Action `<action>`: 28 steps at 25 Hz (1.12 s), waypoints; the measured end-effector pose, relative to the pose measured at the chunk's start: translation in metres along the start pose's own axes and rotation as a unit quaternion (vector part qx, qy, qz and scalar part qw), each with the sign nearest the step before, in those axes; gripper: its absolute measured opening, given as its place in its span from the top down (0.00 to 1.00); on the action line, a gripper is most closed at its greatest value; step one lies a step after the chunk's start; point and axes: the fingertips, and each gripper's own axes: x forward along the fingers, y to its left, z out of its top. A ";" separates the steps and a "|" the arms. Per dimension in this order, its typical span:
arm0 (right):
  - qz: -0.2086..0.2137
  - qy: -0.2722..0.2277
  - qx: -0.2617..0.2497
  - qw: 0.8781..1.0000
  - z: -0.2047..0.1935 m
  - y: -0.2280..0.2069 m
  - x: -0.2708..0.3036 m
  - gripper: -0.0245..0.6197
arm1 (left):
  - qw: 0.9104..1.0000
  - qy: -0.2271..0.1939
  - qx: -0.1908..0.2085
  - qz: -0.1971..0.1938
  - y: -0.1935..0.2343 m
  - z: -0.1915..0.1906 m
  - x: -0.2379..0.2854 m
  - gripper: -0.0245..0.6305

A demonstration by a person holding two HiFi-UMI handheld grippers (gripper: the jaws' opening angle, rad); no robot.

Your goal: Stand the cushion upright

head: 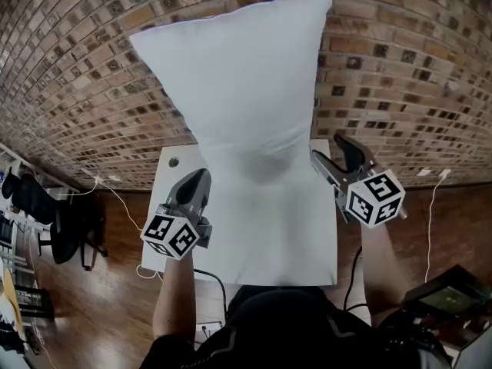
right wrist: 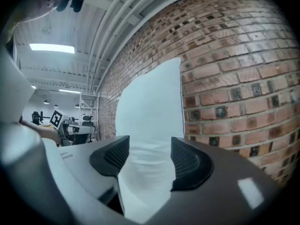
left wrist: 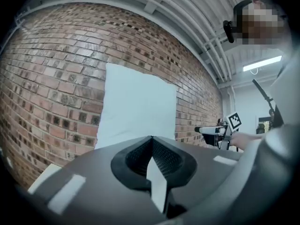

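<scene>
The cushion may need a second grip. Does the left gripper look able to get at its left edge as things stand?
Probably yes: the left gripper sits close beside the cushion with nothing between them, though its tongs are shut and must open first. The right gripper grips it.

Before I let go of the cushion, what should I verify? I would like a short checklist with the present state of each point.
1. Cushion upright: ok. The cushion stands on end on the table.
2. Support behind: ok. Its top appears to lean on the brick wall.
3. Right hold: ok. The right gripper is closed on the cushion's lower right edge.
4. Left hold: cannot tell. The left gripper has its jaws together beside the lower left edge; whether they pinch fabric is unclear.
5. Stands alone after release: cannot tell. The base looks squeezed narrow in the grip.
</scene>
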 end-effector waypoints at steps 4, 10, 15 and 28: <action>0.006 -0.017 0.001 1.000 0.012 0.014 -0.018 0.69 | 1.000 0.012 0.021 -0.001 -0.026 0.008 -0.017 0.96; -0.010 -0.024 0.016 1.000 0.012 0.045 -0.031 0.90 | 0.999 -0.001 0.036 -0.022 -0.042 0.028 -0.059 0.96; -0.025 -0.014 0.022 0.999 0.006 0.093 -0.035 0.95 | 0.998 -0.008 0.040 -0.037 -0.035 0.035 -0.102 0.96; -0.068 0.014 -0.018 0.997 0.002 0.222 -0.075 0.95 | 0.997 0.006 0.002 -0.071 -0.020 0.022 -0.184 0.96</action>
